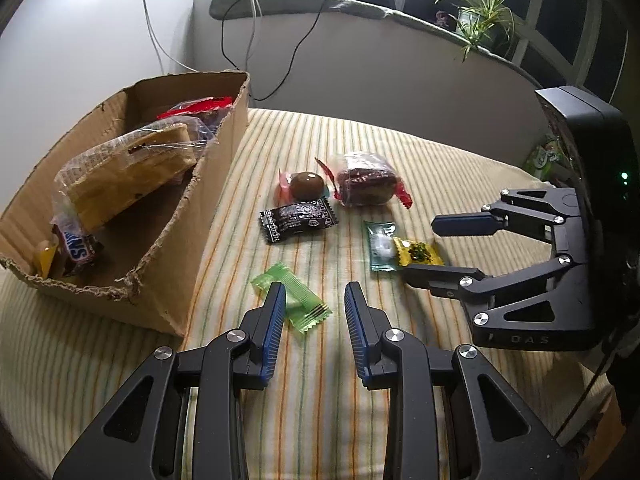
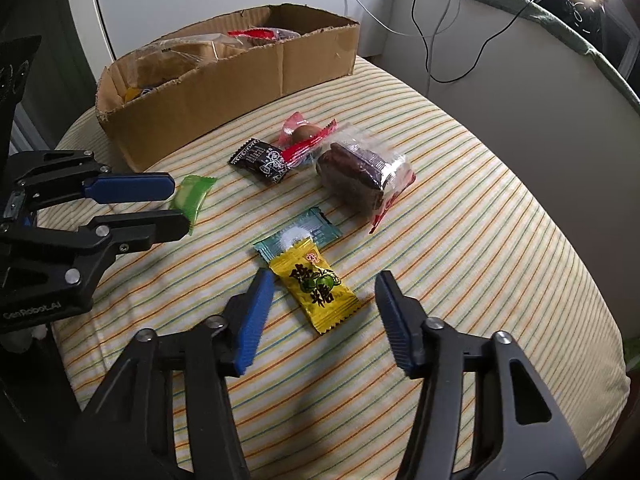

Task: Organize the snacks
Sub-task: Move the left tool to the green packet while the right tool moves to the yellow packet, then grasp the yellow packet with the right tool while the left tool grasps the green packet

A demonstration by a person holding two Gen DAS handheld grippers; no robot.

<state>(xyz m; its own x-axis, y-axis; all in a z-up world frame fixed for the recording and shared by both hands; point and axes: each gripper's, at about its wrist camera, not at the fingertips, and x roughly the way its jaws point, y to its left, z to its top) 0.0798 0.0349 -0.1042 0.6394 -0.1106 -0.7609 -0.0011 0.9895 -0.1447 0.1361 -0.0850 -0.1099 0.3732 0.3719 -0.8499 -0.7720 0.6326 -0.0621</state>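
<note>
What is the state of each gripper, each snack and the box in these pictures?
Left gripper: open, above the green candy.
Right gripper: open, around the yellow candy.
Green candy: sealed, flat on the cloth.
Yellow candy: sealed, overlapping the teal candy.
Teal candy: sealed, partly covered.
Black candy: sealed, on the cloth.
Brown cake: wrapped, on the cloth.
Box: open, partly filled with snacks.

Torn, matt corrugated cardboard box [image 1: 168, 280] at left; glossy plastic wrappers on the yellow candy [image 2: 316, 292] and green candy [image 1: 296, 300]; striped woven cloth cushion [image 1: 400, 160] beneath, soft and matt.
</note>
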